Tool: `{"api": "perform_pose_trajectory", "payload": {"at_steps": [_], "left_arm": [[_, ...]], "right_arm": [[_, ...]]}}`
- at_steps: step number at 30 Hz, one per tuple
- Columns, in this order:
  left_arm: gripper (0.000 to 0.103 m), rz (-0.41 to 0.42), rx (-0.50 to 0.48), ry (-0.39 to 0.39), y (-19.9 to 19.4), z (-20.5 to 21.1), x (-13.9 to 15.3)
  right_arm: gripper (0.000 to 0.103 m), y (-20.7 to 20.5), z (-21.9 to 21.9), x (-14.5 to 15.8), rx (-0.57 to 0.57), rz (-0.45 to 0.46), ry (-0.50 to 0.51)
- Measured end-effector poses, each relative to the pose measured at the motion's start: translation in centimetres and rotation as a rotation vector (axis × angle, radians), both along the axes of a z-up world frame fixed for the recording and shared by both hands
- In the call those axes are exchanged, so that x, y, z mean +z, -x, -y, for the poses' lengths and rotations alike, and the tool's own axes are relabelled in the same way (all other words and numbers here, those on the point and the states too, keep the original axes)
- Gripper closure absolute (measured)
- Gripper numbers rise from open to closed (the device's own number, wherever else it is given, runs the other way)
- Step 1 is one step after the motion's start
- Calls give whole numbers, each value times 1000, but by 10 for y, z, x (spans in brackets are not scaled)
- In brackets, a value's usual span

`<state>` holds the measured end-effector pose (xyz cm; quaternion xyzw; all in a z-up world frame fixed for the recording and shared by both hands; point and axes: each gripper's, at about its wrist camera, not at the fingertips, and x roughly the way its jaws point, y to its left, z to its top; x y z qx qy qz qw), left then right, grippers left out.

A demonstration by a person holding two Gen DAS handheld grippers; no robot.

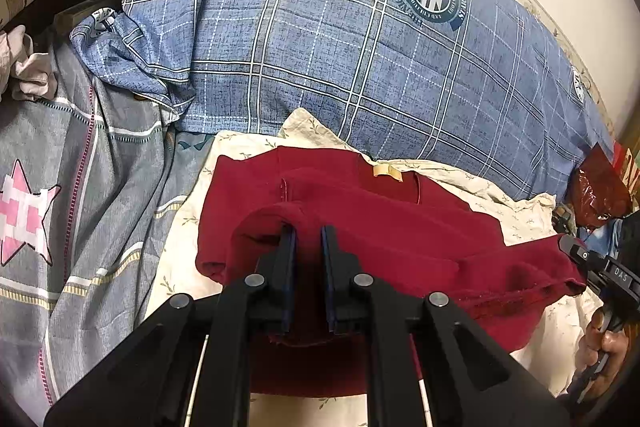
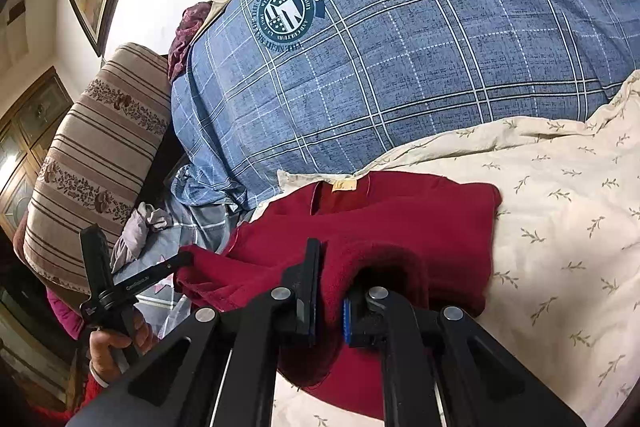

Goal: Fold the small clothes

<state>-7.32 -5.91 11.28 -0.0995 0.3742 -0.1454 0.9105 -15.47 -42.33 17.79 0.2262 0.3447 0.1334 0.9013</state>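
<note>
A small dark red garment [image 1: 380,219] with a tan neck label lies on a cream floral sheet [image 1: 500,195]. My left gripper [image 1: 309,239] is shut on its lifted lower edge, with red cloth bunched between the fingers. In the right wrist view the garment [image 2: 420,219] lies neck away from me, and my right gripper [image 2: 332,267] is shut on the other end of that edge, which folds up over the fingers. The right gripper shows at the right of the left wrist view [image 1: 576,259], the left gripper at the left of the right wrist view [image 2: 182,263].
A big blue plaid quilt [image 1: 320,39] is piled behind the garment. A grey patterned sheet with a pink star [image 1: 60,195] lies left. A striped cushion [image 2: 96,163] stands at the far left. A dark red plastic bag [image 1: 600,195] sits at the right.
</note>
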Motion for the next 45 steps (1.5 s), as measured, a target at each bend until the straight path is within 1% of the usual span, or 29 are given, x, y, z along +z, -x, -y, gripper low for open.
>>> {"api": "perform_pose_trajectory", "payload": {"at_steps": [4, 10, 14, 17, 19, 21, 23, 24, 25, 27, 30, 31, 32, 33, 34, 35, 36, 37, 38, 39, 40, 41, 42, 43, 44, 45], "left_arm": [[93, 9, 1, -8, 0, 2, 0], [93, 14, 1, -3, -3, 1, 0], [93, 31, 7, 6, -4, -1, 4], [93, 42, 13, 14, -14, 0, 12], [93, 36, 2, 0, -27, 4, 18], [94, 41, 11, -37, -44, 8, 23], [94, 43, 21, -58, -61, 11, 23], [96, 23, 30, -53, -73, 10, 20], [97, -13, 45, -22, -86, 7, 14], [97, -53, 61, 19, -98, 2, 1], [97, -96, 79, 18, -107, -4, -17], [97, -113, 76, 20, -108, -6, -21], [97, -120, 81, 32, -108, -11, -23], [96, -115, 89, 37, -107, -14, -23], [93, -106, 102, 35, -104, -19, -21], [89, -100, 108, 33, -103, -21, -20], [77, -91, 112, 32, -102, -24, -19], [62, -84, 114, 34, -100, -25, -18], [56, -80, 119, 41, -99, -27, -19], [53, -84, 120, 51, -99, -27, -20], [53, -92, 113, 58, -100, -27, -22], [53, -101, 100, 56, -100, -24, -23], [50, -102, 92, 46, -102, -21, -23], [43, -99, 80, 32, -102, -18, -24], [40, -97, 63, 14, -104, -14, -24], [34, -98, 36, 1, -107, -10, -25]], "right_arm": [[96, -2, 1, -2, -4, 4, -3], [96, -4, 1, -4, -6, 0, 3], [96, -6, -1, -2, -3, 4, 11], [96, -13, 2, -3, -14, 1, 16], [96, -22, 5, -6, -29, -12, 20], [96, -35, 10, -11, -42, -28, 17], [96, -50, 17, -20, -50, -54, 0], [96, -62, 21, -28, -56, -80, -17], [96, -70, 24, -34, -67, -97, -31], [96, -88, 30, -47, -77, -122, -72], [93, -110, 40, -67, -117, -162, -115], [88, -119, 45, -77, -124, -212, -141], [88, -126, 50, -87, -128, -273, -165], [88, -128, 56, -93, -130, -307, -198], [82, -125, 62, -91, -139, -293, -228], [72, -119, 68, -85, -160, -262, -230], [64, -113, 73, -79, -175, -236, -237], [51, -104, 79, -70, -204, -197, -237], [48, -97, 82, -62, -229, -161, -224], [48, -91, 84, -53, -237, -127, -200], [48, -88, 83, -47, -225, -113, -172], [48, -88, 79, -44, -204, -114, -145], [47, -89, 76, -44, -192, -121, -121], [45, -92, 71, -45, -182, -131, -88], [43, -98, 65, -47, -171, -138, -45], [42, -103, 62, -48, -163, -141, -13]]}}
